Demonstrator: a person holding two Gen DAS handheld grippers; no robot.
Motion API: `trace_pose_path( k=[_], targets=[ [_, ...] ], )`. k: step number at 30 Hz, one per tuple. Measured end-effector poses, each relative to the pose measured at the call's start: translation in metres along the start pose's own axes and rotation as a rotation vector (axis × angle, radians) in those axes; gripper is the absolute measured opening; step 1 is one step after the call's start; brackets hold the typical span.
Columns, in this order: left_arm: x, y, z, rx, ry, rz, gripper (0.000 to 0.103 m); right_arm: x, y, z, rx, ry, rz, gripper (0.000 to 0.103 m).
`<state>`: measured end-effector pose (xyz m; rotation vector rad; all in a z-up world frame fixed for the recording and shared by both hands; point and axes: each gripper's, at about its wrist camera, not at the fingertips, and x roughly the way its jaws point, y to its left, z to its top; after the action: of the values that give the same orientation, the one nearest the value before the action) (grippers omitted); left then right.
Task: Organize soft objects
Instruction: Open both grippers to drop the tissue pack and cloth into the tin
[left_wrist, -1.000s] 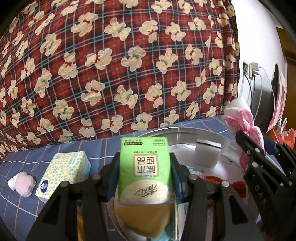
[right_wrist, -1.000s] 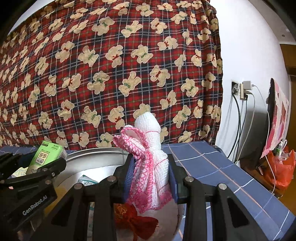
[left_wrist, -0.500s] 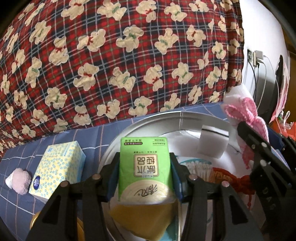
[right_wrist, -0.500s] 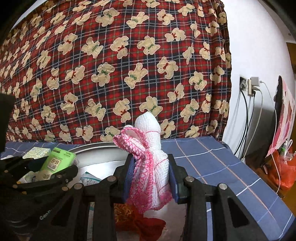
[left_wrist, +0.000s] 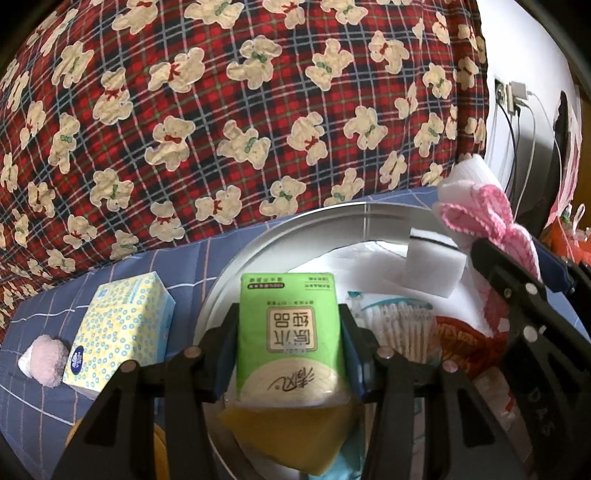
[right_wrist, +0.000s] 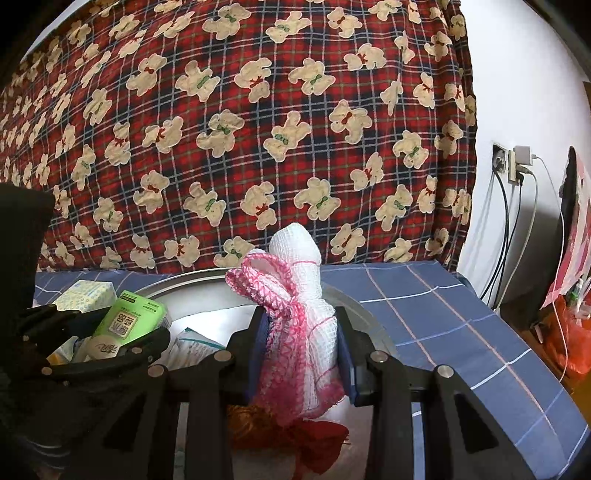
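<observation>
My left gripper (left_wrist: 290, 343) is shut on a green tissue pack (left_wrist: 290, 332) and holds it over the near left part of a round metal basin (left_wrist: 236, 273). My right gripper (right_wrist: 301, 347) is shut on a rolled white and pink knitted cloth (right_wrist: 295, 295), held over the basin's (right_wrist: 354, 299) right side. The cloth (left_wrist: 476, 206) and right gripper also show at the right of the left wrist view. The green pack (right_wrist: 125, 321) shows at the left of the right wrist view. In the basin lie a white sponge block (left_wrist: 436, 266), a cotton swab pack (left_wrist: 399, 325), a yellow sponge (left_wrist: 288, 439) and a red knot (right_wrist: 295, 435).
A yellow-blue tissue box (left_wrist: 118, 332) and a pink fluffy puff (left_wrist: 44, 360) lie on the blue checked cover (right_wrist: 461, 332) left of the basin. A red plaid bear blanket (left_wrist: 221, 110) rises behind. Wall socket with cables (right_wrist: 513, 166) and a red bag (right_wrist: 569, 332) are at the right.
Both grippers have tilted down and moved in over the basin, each still holding its object. More of the basin's inside shows now.
</observation>
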<state>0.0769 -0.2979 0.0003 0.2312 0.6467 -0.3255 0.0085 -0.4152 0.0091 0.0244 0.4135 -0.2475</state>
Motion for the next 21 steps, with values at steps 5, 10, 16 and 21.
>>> trace_pose_path(
  k=[5, 10, 16, 21],
  targets=[
    [0.004, 0.0, -0.001, 0.008, 0.018, 0.012, 0.049, 0.003, 0.005, -0.002, -0.023, 0.018, 0.017, 0.038],
    [0.008, 0.001, -0.004, -0.009, 0.033, -0.002, 0.049, 0.006, 0.011, -0.006, -0.049, 0.04, 0.032, 0.038],
    [0.004, 0.003, -0.006, -0.009, 0.015, 0.022, 0.064, 0.002, 0.01, -0.006, -0.043, 0.021, 0.028, 0.049],
    [-0.012, 0.009, -0.009, -0.039, -0.055, 0.008, 0.102, -0.01, -0.006, -0.002, 0.053, -0.046, 0.052, 0.086]
  ],
)
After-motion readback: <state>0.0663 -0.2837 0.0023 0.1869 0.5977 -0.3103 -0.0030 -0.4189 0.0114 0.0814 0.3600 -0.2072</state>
